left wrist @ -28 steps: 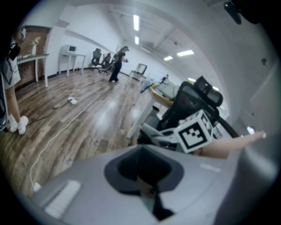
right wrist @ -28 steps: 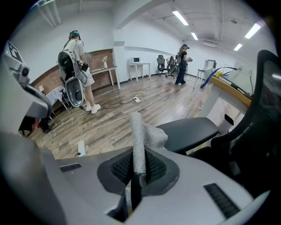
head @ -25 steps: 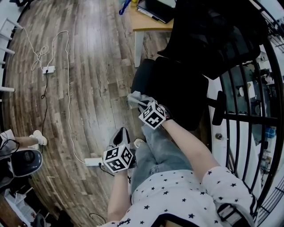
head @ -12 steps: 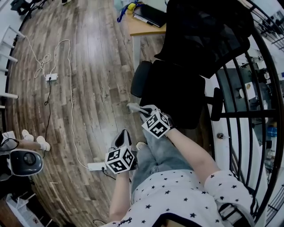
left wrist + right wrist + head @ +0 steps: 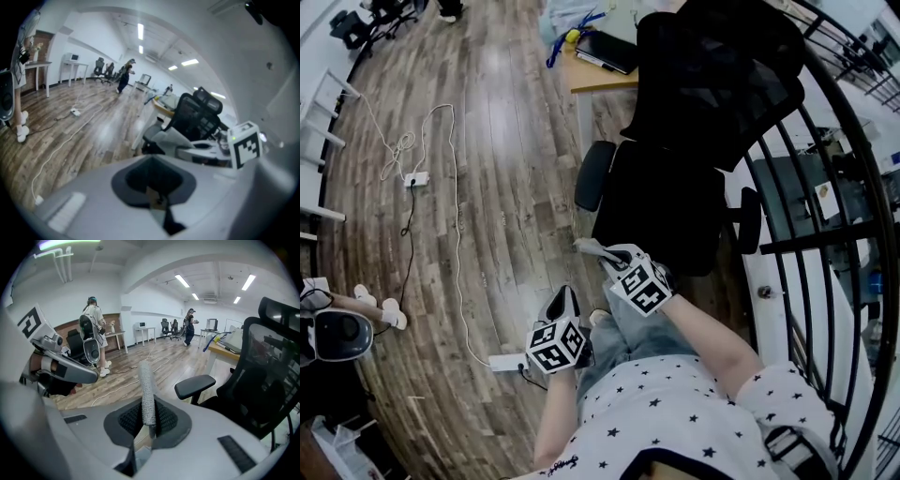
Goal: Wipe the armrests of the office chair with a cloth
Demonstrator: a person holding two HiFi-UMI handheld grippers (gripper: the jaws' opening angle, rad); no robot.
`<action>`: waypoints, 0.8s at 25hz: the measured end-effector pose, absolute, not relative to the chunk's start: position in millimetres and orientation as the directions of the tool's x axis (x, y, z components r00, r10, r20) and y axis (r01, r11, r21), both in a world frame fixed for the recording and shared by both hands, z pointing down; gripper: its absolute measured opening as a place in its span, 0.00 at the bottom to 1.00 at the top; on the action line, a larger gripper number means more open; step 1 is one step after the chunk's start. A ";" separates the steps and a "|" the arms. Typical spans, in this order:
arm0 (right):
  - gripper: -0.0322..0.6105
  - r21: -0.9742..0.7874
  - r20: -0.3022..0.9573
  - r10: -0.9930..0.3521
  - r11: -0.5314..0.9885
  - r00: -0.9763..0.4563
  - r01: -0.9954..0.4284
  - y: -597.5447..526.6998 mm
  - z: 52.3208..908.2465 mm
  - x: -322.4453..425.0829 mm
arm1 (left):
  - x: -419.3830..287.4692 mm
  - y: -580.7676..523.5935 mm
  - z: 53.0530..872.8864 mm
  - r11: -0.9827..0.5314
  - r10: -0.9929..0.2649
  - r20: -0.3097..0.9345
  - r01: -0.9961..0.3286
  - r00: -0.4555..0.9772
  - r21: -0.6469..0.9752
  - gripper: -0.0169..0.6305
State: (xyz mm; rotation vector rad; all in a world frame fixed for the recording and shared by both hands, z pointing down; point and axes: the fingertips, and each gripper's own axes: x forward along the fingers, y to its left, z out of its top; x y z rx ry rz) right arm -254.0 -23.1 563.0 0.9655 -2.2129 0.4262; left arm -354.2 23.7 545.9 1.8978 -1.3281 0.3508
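Right gripper: jaws clamped on a grey cloth, on the near side of the black office chair, close to its left armrest but not touching. Left gripper: jaws together and empty, nearer, over the wood floor. Each gripper bears a marker cube printed with black-and-white squares.

Left side: open wood floor, with only a thin white cord on it.
Middle: black chair and its armrest block the way.
Top: desk just behind the chair.
Right edge: black railing closes it off.
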 end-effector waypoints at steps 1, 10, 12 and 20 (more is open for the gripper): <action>0.09 -0.030 0.689 -0.524 0.670 -0.501 -0.742 -19.3 557.3 -254.2 | -354.6 26.2 543.4 -0.151 -0.675 0.610 -0.887 0.416 0.437 0.04; 0.09 -0.043 0.619 -0.561 0.674 -0.549 -0.737 2.1 513.0 -255.2 | -353.5 36.5 519.8 -0.160 -0.707 0.579 -0.889 0.406 0.428 0.04; 0.09 -0.047 0.612 -0.557 0.683 -0.561 -0.729 7.7 504.7 -257.5 | -353.2 35.8 514.5 -0.167 -0.712 0.573 -0.890 0.406 0.424 0.04; 0.09 -0.041 0.564 -0.565 0.709 -0.602 -0.704 25.7 478.1 -264.3 | -353.8 38.8 498.7 -0.175 -0.737 0.546 -0.893 0.398 0.414 0.04</action>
